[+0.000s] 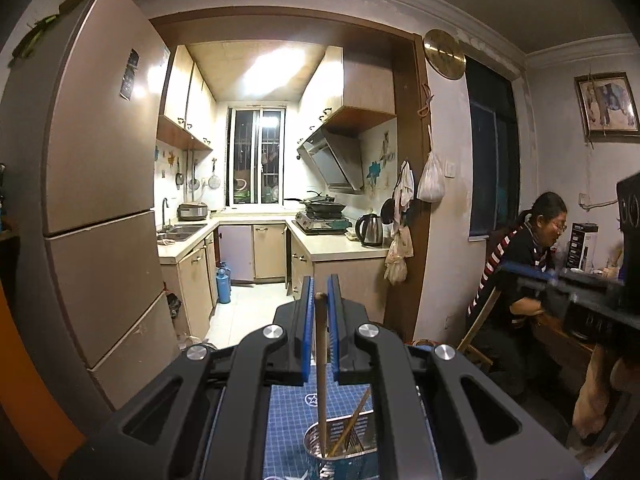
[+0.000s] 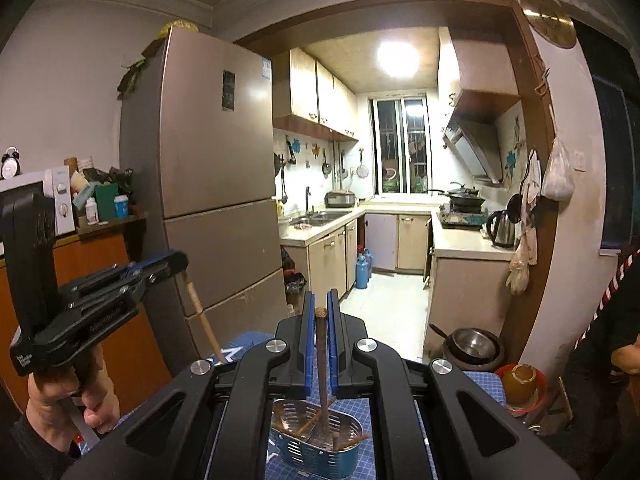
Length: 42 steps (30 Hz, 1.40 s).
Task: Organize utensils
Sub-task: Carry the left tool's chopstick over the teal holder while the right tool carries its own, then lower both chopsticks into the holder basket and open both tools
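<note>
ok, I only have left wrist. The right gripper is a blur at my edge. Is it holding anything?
Observer: Yes. The right gripper is shut on a dark brown stick with a patterned round top end.
Operator: Where is that stick relative to the holder?
Observer: Its lower end shows over the open top of the oblong metal holder. I can't tell whether it touches anything inside.
Operator: And my own stick, seen from the side?
Observer: The left gripper is clamped on a light wooden stick that hangs tilted below the jaws. Its lower end is hidden behind the right gripper's body.
</note>
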### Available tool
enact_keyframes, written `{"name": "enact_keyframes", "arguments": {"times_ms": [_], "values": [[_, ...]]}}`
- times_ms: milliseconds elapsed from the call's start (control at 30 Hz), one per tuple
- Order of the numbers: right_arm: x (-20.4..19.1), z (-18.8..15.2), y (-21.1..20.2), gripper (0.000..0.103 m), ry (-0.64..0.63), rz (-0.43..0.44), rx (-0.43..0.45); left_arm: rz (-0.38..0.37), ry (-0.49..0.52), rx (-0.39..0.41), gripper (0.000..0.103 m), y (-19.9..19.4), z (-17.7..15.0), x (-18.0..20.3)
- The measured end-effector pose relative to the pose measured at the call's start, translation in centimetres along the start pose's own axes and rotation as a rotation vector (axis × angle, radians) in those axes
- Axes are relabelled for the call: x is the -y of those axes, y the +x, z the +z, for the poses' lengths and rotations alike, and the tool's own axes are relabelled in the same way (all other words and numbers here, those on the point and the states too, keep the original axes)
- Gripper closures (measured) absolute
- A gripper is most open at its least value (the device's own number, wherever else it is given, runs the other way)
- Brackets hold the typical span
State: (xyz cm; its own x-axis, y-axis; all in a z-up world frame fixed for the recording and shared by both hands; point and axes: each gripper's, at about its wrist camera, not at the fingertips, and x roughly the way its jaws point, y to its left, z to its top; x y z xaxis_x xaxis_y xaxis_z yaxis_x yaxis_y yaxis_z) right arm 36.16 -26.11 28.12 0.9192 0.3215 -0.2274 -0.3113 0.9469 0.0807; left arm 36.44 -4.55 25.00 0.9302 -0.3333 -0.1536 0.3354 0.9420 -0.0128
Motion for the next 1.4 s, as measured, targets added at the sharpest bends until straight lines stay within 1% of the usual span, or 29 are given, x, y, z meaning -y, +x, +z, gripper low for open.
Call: {"name": "enact_keyframes", "arguments": {"times_ms": [233,533,733,1033,1100,1133,1167,1200,1233,1267,1400], "values": [[0.5,-2.7,3.5,0.096,-0.010,-0.004,-0.055,-0.010,-0.012,-0.052,0.098,4.1,-2.4,-0.4],[1.2,-6.0,6.9,0.096,-0.001,0.000,-0.116,-0.029,-0.010,-0.148,0.098,7.5,-6.2,-0.6],[1.4,-7.4,8.3,0.096,0.002,0.000,-0.151,-0.030,-0.005,-0.197,0.098,8.2,-8.0,-1.1],[2.1,-8.4,9.6,0.095,0.022,-0.003,-0.200,-0.022,0.008,-0.228,0.096,8.4,-8.6,-1.3],[2.2,-8.4,9.5,0.093,0.024,-0.006,-0.199,-0.020,0.008,-0.227,0.093,8.3,-8.6,-1.3],[2.2,-8.4,9.4,0.088,0.025,-0.006,-0.196,-0.019,0.007,-0.226,0.090,8.3,-8.6,-1.3],[2.2,-8.3,9.1,0.081,0.026,-0.006,-0.189,-0.018,0.008,-0.228,0.083,8.3,-8.6,-1.2],[2.2,-8.4,8.9,0.078,0.025,-0.008,-0.184,-0.010,0.012,-0.225,0.079,8.2,-8.6,-1.2],[2.1,-8.3,8.7,0.074,0.025,-0.010,-0.178,-0.003,0.016,-0.220,0.072,7.9,-8.6,-1.1],[2.0,-8.3,8.3,0.074,0.025,-0.010,-0.171,-0.001,0.017,-0.218,0.068,7.8,-8.6,-1.0],[1.6,-8.1,5.8,0.074,0.025,-0.011,-0.137,0.013,0.011,-0.209,0.068,5.7,-8.4,-1.4]]}}
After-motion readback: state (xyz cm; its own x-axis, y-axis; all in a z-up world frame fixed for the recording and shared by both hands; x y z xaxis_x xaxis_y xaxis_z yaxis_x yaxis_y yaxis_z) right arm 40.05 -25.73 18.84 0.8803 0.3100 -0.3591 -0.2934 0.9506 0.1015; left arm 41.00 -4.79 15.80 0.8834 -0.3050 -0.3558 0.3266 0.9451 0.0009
